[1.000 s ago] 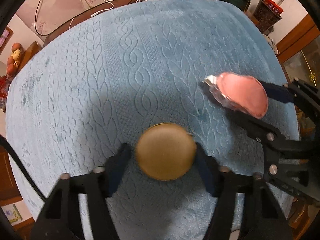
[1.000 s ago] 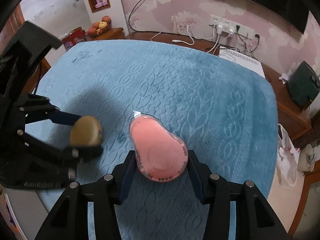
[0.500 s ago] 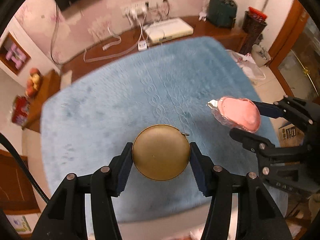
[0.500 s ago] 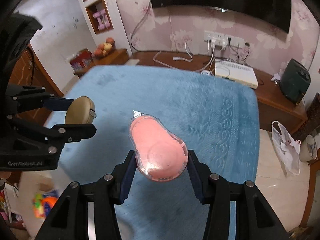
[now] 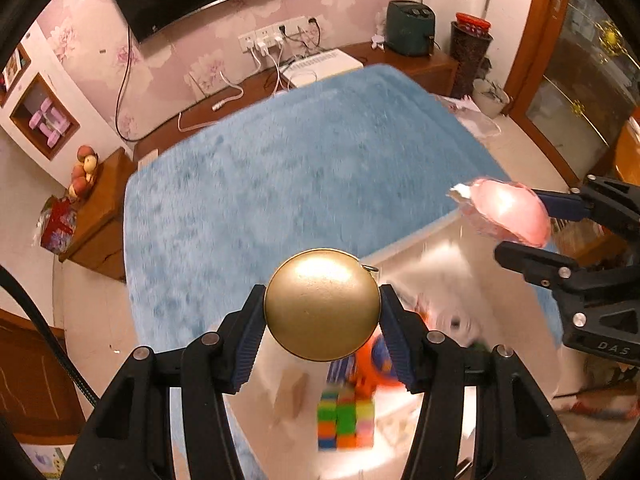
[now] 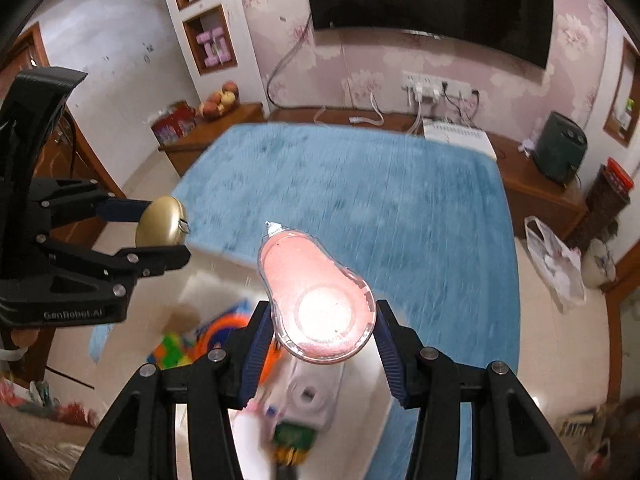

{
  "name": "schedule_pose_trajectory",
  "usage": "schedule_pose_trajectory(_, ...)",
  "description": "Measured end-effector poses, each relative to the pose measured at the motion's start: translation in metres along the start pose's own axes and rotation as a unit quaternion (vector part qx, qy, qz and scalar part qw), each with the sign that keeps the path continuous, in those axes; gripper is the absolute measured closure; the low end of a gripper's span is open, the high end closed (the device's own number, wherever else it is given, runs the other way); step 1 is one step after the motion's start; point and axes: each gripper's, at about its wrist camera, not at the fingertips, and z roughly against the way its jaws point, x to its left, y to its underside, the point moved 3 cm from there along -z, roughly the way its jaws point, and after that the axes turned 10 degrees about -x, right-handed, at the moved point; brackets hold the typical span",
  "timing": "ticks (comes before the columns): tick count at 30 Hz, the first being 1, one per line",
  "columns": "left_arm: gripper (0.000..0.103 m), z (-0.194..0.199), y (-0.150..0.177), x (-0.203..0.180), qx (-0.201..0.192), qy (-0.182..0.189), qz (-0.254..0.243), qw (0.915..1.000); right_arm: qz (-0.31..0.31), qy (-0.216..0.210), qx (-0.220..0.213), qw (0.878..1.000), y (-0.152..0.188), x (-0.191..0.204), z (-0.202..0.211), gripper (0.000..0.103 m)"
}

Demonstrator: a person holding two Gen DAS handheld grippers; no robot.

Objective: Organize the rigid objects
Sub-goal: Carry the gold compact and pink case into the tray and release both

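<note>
My left gripper (image 5: 322, 316) is shut on a round gold case (image 5: 322, 305) with a small ring at its edge, held high in the air. It also shows in the right wrist view (image 6: 160, 226) at the left. My right gripper (image 6: 320, 340) is shut on a pink pear-shaped correction tape dispenser (image 6: 316, 296) in a clear shell. That dispenser also shows at the right of the left wrist view (image 5: 506, 210). Both are above a white bin (image 5: 432, 248) that holds a colour cube (image 5: 346, 420), an orange toy (image 5: 376, 360) and other blurred items.
A blue textured cloth (image 5: 304, 184) covers the table ahead of the bin. Behind it stand a wooden bench with cables and a white box (image 5: 320, 66), a dark green appliance (image 5: 410, 26), a wall TV and a fruit bowl (image 5: 82, 170) at the left.
Both grippers have risen and pulled back from the blue cloth with their objects still held. The white bin with toys has come into view beneath them.
</note>
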Motion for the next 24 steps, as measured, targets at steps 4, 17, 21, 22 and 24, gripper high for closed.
schedule_pose_trajectory(4,0.044,-0.004,0.043,-0.001,0.025,0.013,0.003,0.9996,-0.025,0.020,0.038,0.999,0.031,0.016,-0.004,0.052)
schedule_pose_trajectory(17,0.044,-0.034,0.118,-0.001,0.059,0.019,0.010,0.9980,-0.057,0.066,0.116,0.989,0.078,0.030,-0.035,0.052)
schedule_pose_trajectory(21,0.044,-0.036,0.122,0.002,0.056,0.018,0.016,0.9981,-0.043,0.071,0.132,0.988,0.081,0.037,-0.043,0.052)
schedule_pose_trajectory(22,0.044,-0.037,0.123,0.003,0.058,0.019,0.017,0.9980,-0.039,0.073,0.135,0.987,0.082,0.038,-0.044,0.052)
schedule_pose_trajectory(24,0.044,-0.039,0.122,0.005,0.062,0.024,0.023,0.9975,-0.035,0.076,0.140,0.987,0.082,0.040,-0.045,0.051)
